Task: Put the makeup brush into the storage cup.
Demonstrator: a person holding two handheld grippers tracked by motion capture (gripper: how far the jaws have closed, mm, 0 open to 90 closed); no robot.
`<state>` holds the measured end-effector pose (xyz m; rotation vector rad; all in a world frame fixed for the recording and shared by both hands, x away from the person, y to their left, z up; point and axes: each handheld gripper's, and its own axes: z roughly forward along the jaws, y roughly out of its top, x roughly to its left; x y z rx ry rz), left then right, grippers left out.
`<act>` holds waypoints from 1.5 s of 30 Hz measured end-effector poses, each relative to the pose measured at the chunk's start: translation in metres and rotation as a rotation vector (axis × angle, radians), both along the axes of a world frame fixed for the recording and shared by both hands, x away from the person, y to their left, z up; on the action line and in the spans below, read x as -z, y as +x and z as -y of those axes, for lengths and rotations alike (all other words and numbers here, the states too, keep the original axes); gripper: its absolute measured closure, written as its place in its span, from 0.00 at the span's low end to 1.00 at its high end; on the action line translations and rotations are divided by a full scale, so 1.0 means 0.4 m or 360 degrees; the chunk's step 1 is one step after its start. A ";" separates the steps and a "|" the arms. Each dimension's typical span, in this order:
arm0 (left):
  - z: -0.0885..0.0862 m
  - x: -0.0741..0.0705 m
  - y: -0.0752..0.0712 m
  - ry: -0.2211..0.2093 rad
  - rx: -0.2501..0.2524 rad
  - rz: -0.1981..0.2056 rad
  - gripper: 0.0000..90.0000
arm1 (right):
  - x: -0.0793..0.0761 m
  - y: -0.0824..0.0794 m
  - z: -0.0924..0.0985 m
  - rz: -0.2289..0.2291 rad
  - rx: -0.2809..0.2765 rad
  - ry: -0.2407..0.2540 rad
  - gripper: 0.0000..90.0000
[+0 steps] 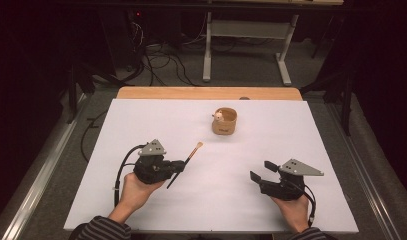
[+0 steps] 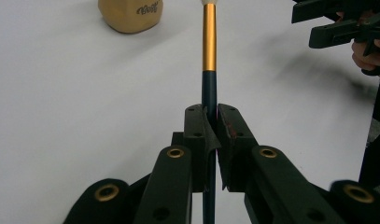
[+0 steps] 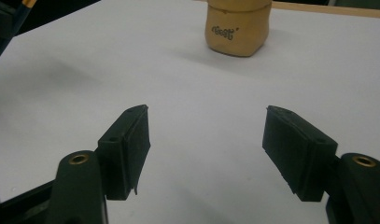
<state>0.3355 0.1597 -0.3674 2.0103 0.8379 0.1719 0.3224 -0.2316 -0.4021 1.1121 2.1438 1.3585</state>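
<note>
Two hand-held grippers low on the white desk (image 1: 141,120), left hand-held gripper (image 1: 180,166) clamped on one thin brush (image 1: 187,161) angled toward the far side, right hand-held gripper (image 1: 263,170) spread wide and holding nothing, one tan cup (image 1: 225,121) farther back, one small pale thing inside it

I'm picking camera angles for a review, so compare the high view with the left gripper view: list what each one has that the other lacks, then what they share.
High view alone: the person's forearms in striped sleeves, the floor with cables beyond the table, the open top of the cup with a small pale thing inside.

Left gripper view alone: the pads of the left gripper pinching the brush at its dark handle, below the gold band.

Both: brush, cup, white table top, and the right gripper with jaws apart.
</note>
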 end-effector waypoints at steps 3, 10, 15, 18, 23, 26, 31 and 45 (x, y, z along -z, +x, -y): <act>0.005 0.002 -0.002 -0.0002 0.0015 0.0005 0.92 | -0.003 -0.003 -0.012 0.0014 -0.0029 -0.0013 0.38; 0.007 0.000 -0.003 -0.0018 0.0020 0.0023 0.92 | -0.008 0.000 -0.029 0.0005 -0.0073 -0.0020 0.41; 0.009 0.000 -0.004 -0.0026 0.0025 0.0032 0.92 | -0.011 0.004 -0.042 -0.0009 -0.0106 -0.0003 0.44; 0.011 0.001 -0.004 -0.0028 0.0029 0.0033 0.92 | -0.014 0.005 -0.052 -0.0010 -0.0133 0.0011 0.44; 0.015 0.002 -0.004 -0.0030 0.0033 0.0041 0.92 | -0.018 0.007 -0.066 0.0000 -0.0172 0.0007 0.45; 0.017 0.001 -0.006 -0.0041 0.0036 0.0054 0.92 | -0.022 0.006 -0.075 0.0012 -0.0182 0.0011 0.45; 0.021 0.002 -0.006 -0.0047 0.0038 0.0055 0.92 | -0.028 0.008 -0.088 0.0027 -0.0208 0.0015 0.45; 0.045 -0.001 -0.011 -0.0039 0.0076 0.0076 0.92 | -0.046 0.008 -0.126 0.0069 -0.0268 0.0028 0.46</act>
